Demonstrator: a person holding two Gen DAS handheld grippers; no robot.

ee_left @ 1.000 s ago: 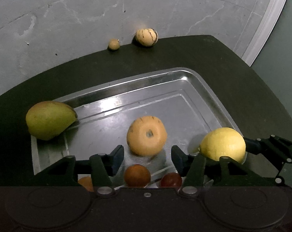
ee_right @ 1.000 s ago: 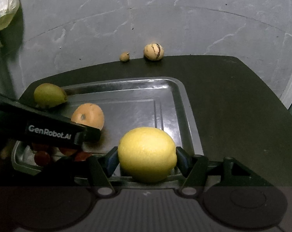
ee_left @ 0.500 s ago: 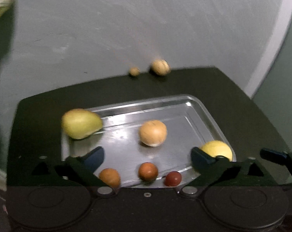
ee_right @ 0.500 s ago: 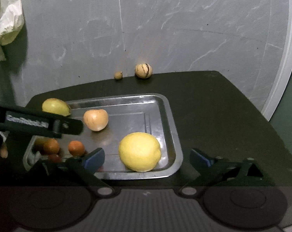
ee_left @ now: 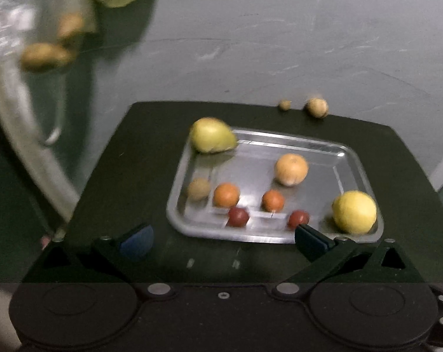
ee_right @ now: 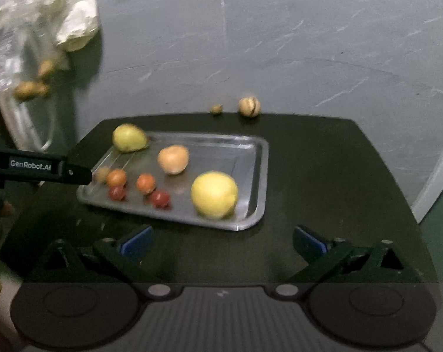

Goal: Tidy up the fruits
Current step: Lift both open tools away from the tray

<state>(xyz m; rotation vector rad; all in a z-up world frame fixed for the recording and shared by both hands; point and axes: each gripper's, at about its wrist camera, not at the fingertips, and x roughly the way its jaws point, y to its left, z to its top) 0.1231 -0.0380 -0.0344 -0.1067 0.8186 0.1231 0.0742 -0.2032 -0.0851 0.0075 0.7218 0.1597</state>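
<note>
- Left wrist view: the left tongs [ee_left: 222, 239] are spread wide and empty above the dark bench [ee_left: 133, 158]. The lemon [ee_left: 354, 211] sits in the near right corner of the metal tray [ee_left: 350, 154], with the pear [ee_left: 212, 139] at the far left corner.
- Right wrist view: the right tongs [ee_right: 221, 242] are released, holding nothing. The lemon [ee_right: 214, 194] rests in the tray [ee_right: 259, 158] beside small red and orange fruits.

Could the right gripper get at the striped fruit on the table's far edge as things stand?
Probably yes: the right gripper is open and empty, and bare table right of the tray leads to the striped fruit.
</note>
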